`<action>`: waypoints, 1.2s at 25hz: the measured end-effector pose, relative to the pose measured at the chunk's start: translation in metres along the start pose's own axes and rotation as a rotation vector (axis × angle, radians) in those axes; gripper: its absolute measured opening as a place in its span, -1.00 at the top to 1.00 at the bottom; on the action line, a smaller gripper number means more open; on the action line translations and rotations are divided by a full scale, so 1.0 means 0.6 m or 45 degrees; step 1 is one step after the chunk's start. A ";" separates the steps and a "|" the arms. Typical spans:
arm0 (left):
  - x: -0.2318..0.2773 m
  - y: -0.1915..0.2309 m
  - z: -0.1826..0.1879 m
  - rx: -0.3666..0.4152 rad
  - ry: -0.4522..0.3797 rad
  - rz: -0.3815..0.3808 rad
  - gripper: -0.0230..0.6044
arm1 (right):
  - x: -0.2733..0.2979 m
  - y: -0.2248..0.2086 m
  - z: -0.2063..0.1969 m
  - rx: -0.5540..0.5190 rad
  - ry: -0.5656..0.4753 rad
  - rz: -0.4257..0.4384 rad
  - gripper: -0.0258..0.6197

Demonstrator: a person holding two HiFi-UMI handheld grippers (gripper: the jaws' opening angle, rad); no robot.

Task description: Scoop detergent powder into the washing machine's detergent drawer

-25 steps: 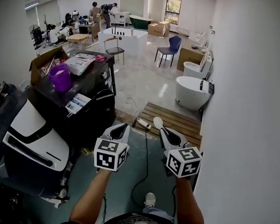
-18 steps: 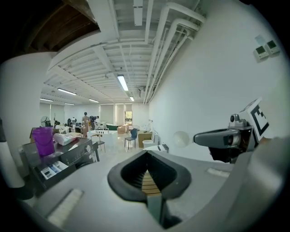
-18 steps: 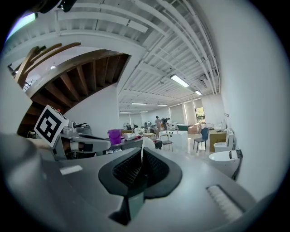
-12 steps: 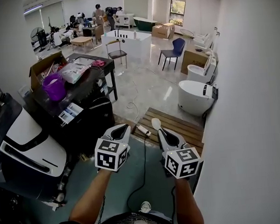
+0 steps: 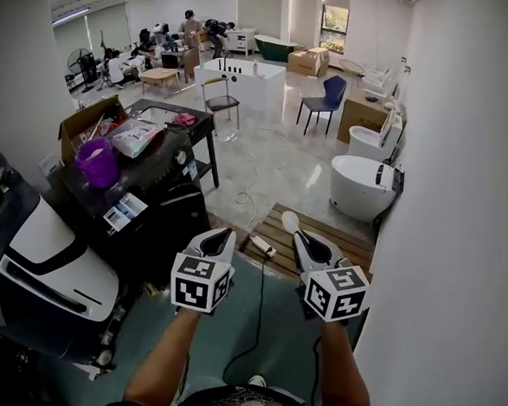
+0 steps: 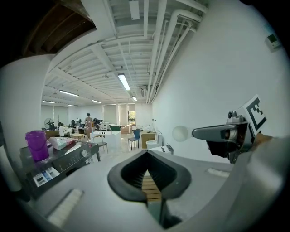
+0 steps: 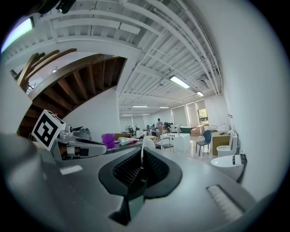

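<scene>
**Scoop in hand, washer a little way off**

The right gripper (image 5: 301, 239) has its jaws squeezed shut on the thin handle of a white scoop (image 5: 288, 222). The round end of the scoop sticks up and out in front. I think it is held this way so it stays level and is ready to dip.

The left gripper (image 5: 214, 238) holds nothing. Its jaws are pulled close together, with only a thin slit between them. It hangs just beside the right one, likely waiting to help.

Both grippers are up in the air in front of the person, over the floor. The black washing machine (image 5: 174, 205) stands off to the left, apart from both grippers. On its top sit a purple cup (image 5: 97, 162) and a soft bag (image 5: 137, 136). The powder may be in one of these, which would put it close to the machine.

Some things are hard to see:
- I cannot pick out the detergent drawer on the machine's front.
- I cannot tell if it is pulled out.
- The inside of the scoop faces away, so I cannot tell if there is powder in it.
- I cannot see into the cup or the bag either.

A wooden pallet (image 5: 330, 232) lies on the floor past the grippers.
</scene>
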State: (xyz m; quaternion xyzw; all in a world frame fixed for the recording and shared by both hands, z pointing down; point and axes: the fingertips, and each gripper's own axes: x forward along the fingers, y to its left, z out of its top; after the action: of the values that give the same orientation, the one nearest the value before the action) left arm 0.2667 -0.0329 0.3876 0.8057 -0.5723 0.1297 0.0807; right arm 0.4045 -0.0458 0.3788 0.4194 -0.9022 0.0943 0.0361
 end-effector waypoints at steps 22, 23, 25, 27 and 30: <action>-0.047 0.276 -0.047 -0.151 -0.015 0.352 0.93 | 0.262 0.162 -0.002 -0.084 0.078 0.367 0.81; -0.050 0.293 -0.050 -0.163 -0.017 0.371 0.93 | 0.277 0.174 -0.003 -0.088 0.083 0.388 0.81; -0.055 0.325 -0.054 -0.181 -0.020 0.403 0.93 | 0.308 0.196 -0.004 -0.094 0.092 0.425 0.81; -0.060 0.358 -0.056 -0.192 -0.024 0.434 0.93 | 0.340 0.216 -0.003 -0.100 0.101 0.458 0.81; -0.068 0.410 -0.058 -0.210 -0.027 0.483 0.93 | 0.387 0.246 -0.002 -0.112 0.115 0.506 0.81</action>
State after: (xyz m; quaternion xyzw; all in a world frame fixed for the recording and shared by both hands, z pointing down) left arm 0.0177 -0.0681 0.4039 0.6755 -0.7233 0.0869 0.1144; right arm 0.1417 -0.1264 0.3930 0.2267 -0.9678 0.0787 0.0757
